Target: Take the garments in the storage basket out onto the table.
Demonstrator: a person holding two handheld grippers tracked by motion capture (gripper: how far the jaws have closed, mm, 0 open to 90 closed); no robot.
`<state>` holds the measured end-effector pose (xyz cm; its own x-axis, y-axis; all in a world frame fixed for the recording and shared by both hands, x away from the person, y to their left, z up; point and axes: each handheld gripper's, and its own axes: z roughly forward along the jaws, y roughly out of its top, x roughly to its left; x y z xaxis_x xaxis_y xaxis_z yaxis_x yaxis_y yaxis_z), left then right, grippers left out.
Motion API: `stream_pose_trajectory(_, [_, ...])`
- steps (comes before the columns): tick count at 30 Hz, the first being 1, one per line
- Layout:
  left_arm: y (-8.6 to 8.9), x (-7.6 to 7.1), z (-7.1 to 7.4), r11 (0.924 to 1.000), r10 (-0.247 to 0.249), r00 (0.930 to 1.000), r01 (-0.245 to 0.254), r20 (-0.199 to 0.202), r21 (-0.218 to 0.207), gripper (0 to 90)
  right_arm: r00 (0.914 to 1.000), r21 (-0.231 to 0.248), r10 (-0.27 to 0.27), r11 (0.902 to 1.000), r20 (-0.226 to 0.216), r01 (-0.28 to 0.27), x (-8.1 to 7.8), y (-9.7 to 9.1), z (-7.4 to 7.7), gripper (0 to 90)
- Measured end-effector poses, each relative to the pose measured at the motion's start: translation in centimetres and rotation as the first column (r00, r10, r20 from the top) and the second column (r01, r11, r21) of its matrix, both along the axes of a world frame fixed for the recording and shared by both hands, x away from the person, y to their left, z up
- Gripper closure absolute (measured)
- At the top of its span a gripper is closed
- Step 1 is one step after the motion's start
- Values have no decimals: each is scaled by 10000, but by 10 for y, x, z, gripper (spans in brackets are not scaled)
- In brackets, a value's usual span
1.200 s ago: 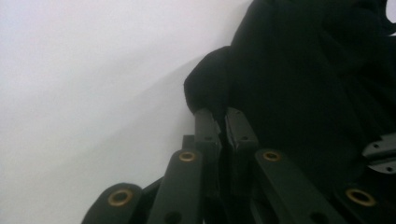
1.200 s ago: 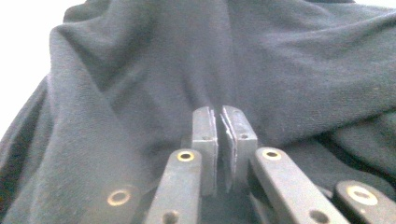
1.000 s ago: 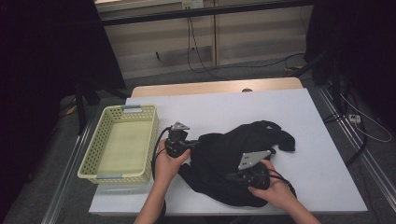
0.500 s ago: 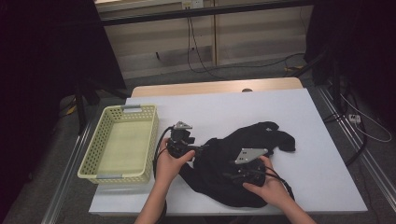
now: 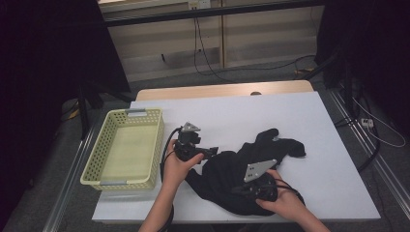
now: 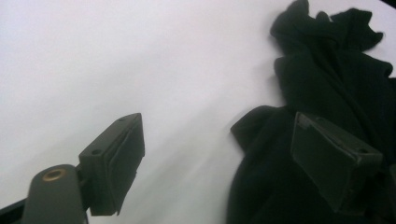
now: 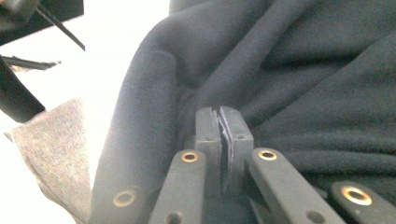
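On the white counter (image 5: 300, 116) a black garment (image 5: 227, 174) lies crumpled right of centre, toward the near edge, with one lobe stretched out to the far right. Its near part is covered by the right hand (image 5: 285, 205) and the right tool (image 5: 240, 190), so the fold being gripped cannot be made out from the high view. In the right gripper view the jaws of the right tool (image 7: 223, 122) stand pressed together against the dark cloth (image 7: 299, 70); whether a thin layer lies pinched between them is hard to tell. A grey patch at the lower left of that view may be the garment's inner side.

Beside the garment's left edge the left tool (image 5: 213, 152), held in the left hand (image 5: 179, 166), has jaws that have just been opening. In the left gripper view the left tool (image 6: 217, 149) stands wide, with one jaw over bare counter (image 6: 116, 56), the other over the black cloth (image 6: 327, 79), and nothing pressed between them.

A pale yellow perforated basket (image 5: 94, 162) sits at the counter's left side with nothing seen in it. Open counter stretches beyond the garment to the far edge and along the right side.
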<state>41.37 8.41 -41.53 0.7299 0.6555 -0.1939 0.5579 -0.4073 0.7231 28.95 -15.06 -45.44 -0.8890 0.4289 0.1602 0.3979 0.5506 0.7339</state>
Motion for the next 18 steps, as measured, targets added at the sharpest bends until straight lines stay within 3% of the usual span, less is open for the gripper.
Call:
stream_pose_trajectory(2, [-9,2,-5,9997,-181,9998,181,-28,153,194,10000,37,-59,10000,60,59,-3,-1,2,851])
stream_pose_trajectory(5, [-24,6,-17,9980,-480,9987,486,-162,400,225,9984,257,130,9996,-553,-116,-2,-6,2,871])
stream_pose_trajectory(7, [-32,8,-26,9952,-826,9960,842,-336,492,263,9976,249,289,9993,-632,-274,-3,-7,2,868])
stream_pose_trajectory(10, [-42,5,-36,9897,-1298,9898,1330,-591,534,353,9993,281,99,9996,-353,-90,-3,-8,3,818])
stream_pose_trajectory(12, [-44,1,-35,9902,-1249,9905,1281,-575,550,369,9998,293,-57,9996,-175,62,-2,-10,4,748])
stream_pose_trajectory(14, [-45,-1,-34,9868,-1564,9822,1599,-1041,263,451,9982,462,-573,9973,182,564,-1,-14,9,639])
stream_pose_trajectory(15, [-46,-4,-34,9836,-1764,9776,1796,-1151,176,511,9959,520,-822,9954,389,802,0,-18,11,620])
stream_pose_trajectory(17, [-50,-10,-34,9815,-1782,9810,1828,-769,563,545,9848,611,-1503,9875,872,1453,2,-24,16,544])
stream_pose_trajectory(18, [-51,-11,-33,9804,-1846,9790,1896,-871,533,586,9774,658,-1816,9823,1086,1752,3,-27,18,534])
